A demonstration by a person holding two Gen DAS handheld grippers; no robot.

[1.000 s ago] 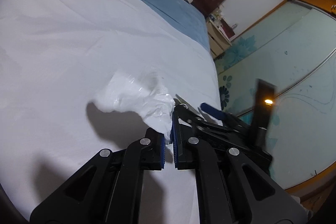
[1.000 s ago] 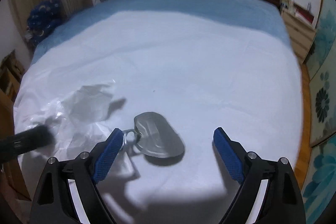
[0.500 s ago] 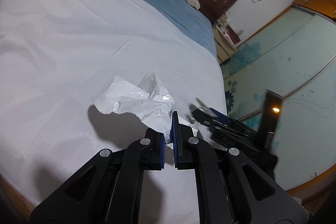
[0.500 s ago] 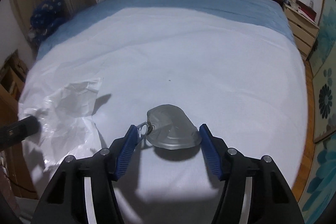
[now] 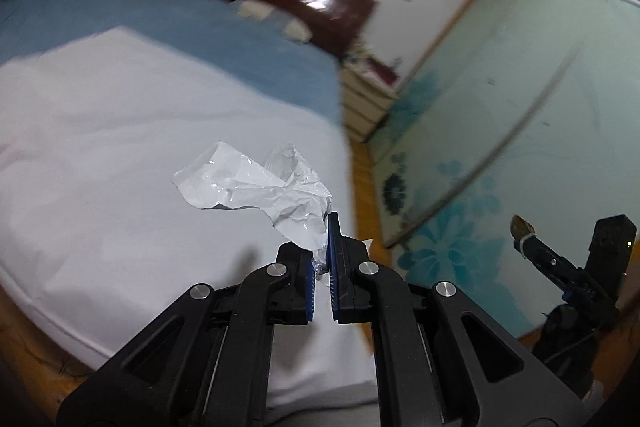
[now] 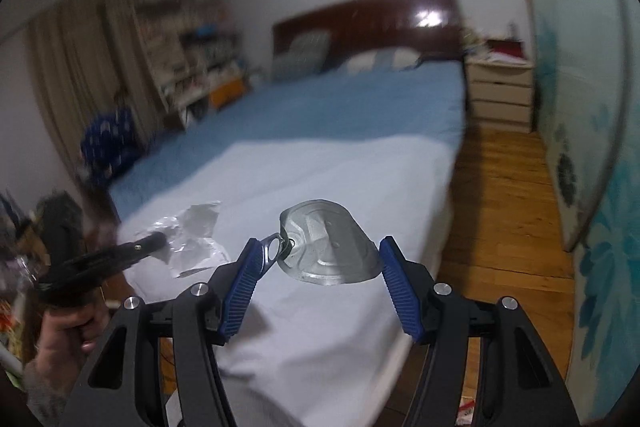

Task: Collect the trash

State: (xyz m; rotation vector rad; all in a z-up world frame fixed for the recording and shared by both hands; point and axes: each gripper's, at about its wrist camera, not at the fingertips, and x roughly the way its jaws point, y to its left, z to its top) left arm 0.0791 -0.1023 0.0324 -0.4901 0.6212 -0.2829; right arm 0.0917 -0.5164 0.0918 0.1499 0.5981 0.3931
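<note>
Right wrist view: the bed (image 6: 340, 163) fills the middle of the frame, a blue cover toward the headboard and a white sheet (image 6: 312, 311) over the near end. Wooden floor (image 6: 504, 195) runs along its right side, with a white drawer unit (image 6: 502, 93) against the far wall. Both pieces of trash hang above the foot of the bed, clear of the sheet; judging by that, both are picked up and ready to be carried off, though no bin shows in either view.

The left gripper (image 5: 322, 277) has its jaws nearly together, pinching one corner of a crumpled white plastic wrapper (image 5: 260, 189). The rest of the wrapper sticks out forward and left, unsupported. A corner pinch suits a thin, limp film: there is no stiff body to squeeze.

The right gripper (image 6: 318, 287) has its jaws set wide, closed on a bent metal can lid (image 6: 330, 247). The left blue pad (image 6: 244, 281) bears on the pull ring; the right pad meets the lid's opposite rim. Held edge to edge, the lid spans the gap flat. My read: the hold is thin at the ring side and a tilt could let it slip.

Left wrist view: the right gripper shows at far right, its load only a sliver.
</note>
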